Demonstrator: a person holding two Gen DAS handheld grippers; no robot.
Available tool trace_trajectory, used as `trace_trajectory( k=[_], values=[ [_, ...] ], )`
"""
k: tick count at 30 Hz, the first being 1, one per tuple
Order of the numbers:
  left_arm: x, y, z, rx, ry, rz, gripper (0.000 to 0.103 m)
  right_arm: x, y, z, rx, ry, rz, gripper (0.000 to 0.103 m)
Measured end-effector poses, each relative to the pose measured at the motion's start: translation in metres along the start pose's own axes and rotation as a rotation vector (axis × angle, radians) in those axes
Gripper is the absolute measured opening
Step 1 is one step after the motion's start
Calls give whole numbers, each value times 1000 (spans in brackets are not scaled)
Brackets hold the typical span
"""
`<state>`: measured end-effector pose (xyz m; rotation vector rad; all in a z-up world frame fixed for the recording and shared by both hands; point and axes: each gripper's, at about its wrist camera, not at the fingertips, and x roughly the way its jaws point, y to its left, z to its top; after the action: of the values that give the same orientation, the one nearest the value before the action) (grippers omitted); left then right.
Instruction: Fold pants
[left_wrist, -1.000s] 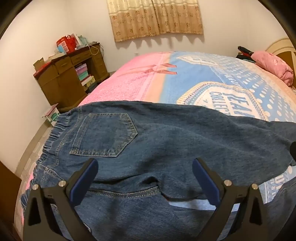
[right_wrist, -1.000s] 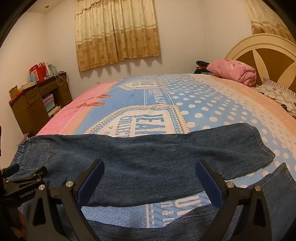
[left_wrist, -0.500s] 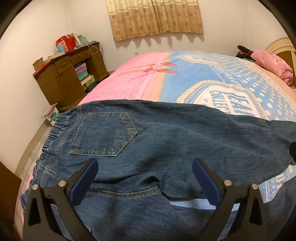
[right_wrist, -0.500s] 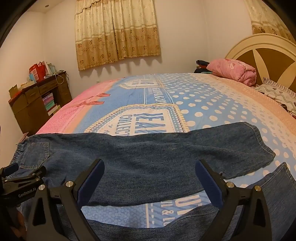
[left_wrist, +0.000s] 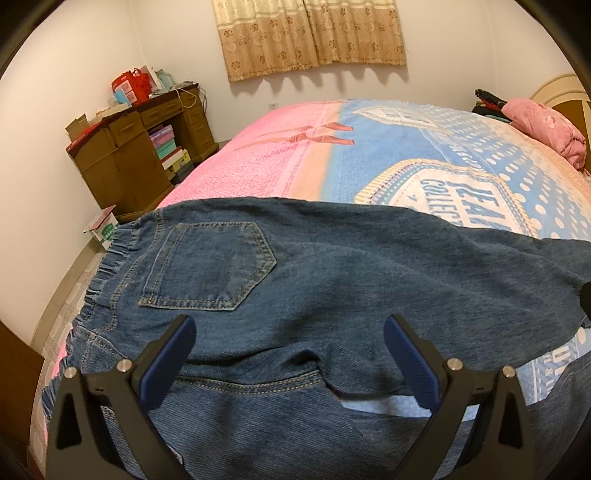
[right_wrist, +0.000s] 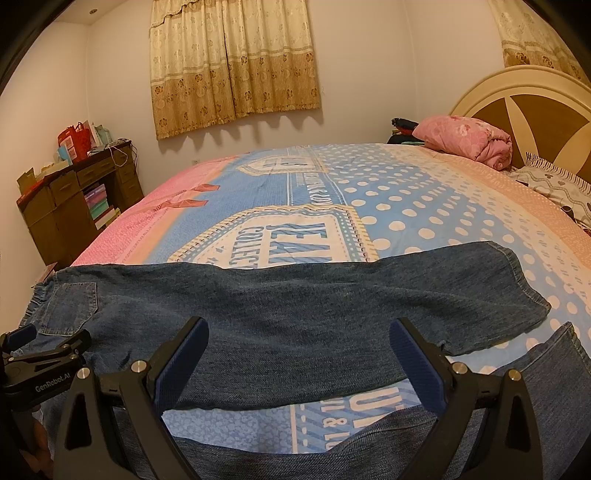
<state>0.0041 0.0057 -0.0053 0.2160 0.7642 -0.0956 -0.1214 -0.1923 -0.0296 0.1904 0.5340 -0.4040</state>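
Crosswise, jeans (right_wrist: 295, 317), waistband (left_wrist: 107, 266) apparently leftward.

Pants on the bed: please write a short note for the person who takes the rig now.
Left claw: open, holds nothing, over the seat of the jeans.
Right claw: open, holds nothing, over the far leg.
Jeans lie spread on the bedspread, back pocket up, waistband at the left, legs apart.
Done: no fold visible.
Left: bring one leg onto the other, then fold along the length.
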Motion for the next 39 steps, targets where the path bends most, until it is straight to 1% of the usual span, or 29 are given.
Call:
trace_trajectory(
  k=[39],
  values=[
    [4, 4, -3, 2, 6, 0, 103, 4, 0, -5, -4, 10, -1, 99]
  ],
)
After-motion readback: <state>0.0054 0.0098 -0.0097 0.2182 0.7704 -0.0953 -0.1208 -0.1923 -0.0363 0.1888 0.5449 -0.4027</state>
